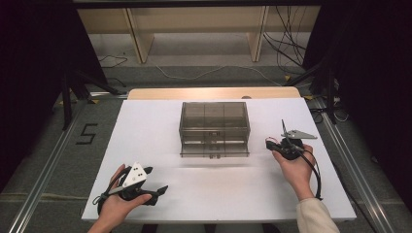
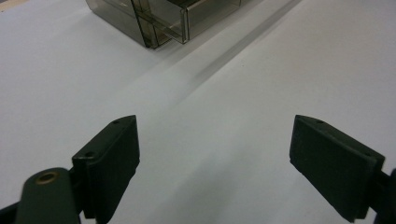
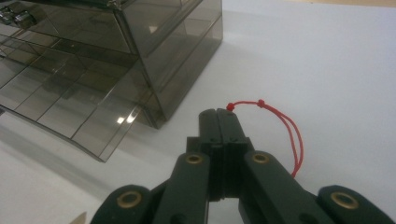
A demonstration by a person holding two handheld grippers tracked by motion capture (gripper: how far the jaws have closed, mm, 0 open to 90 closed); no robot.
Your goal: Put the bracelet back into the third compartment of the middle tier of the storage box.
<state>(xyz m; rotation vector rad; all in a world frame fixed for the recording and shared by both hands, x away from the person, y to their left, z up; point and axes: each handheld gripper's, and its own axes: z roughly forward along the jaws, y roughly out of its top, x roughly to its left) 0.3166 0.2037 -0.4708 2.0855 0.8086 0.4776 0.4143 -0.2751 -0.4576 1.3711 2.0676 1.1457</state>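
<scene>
While the right hand-held gripper (image 3: 223,114) pinches a red cord loop (image 3: 285,126) beside the smoked drawer box (image 1: 214,129), the loop may slip free. Left hand-held gripper (image 2: 215,163), jaws wide, empty, lower left of the worktop (image 1: 160,131); too distant to steady the box.

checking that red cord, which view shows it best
The right gripper view: the red cord loops from the shut right tool. The high view shows a small red speck by that tool.
</scene>
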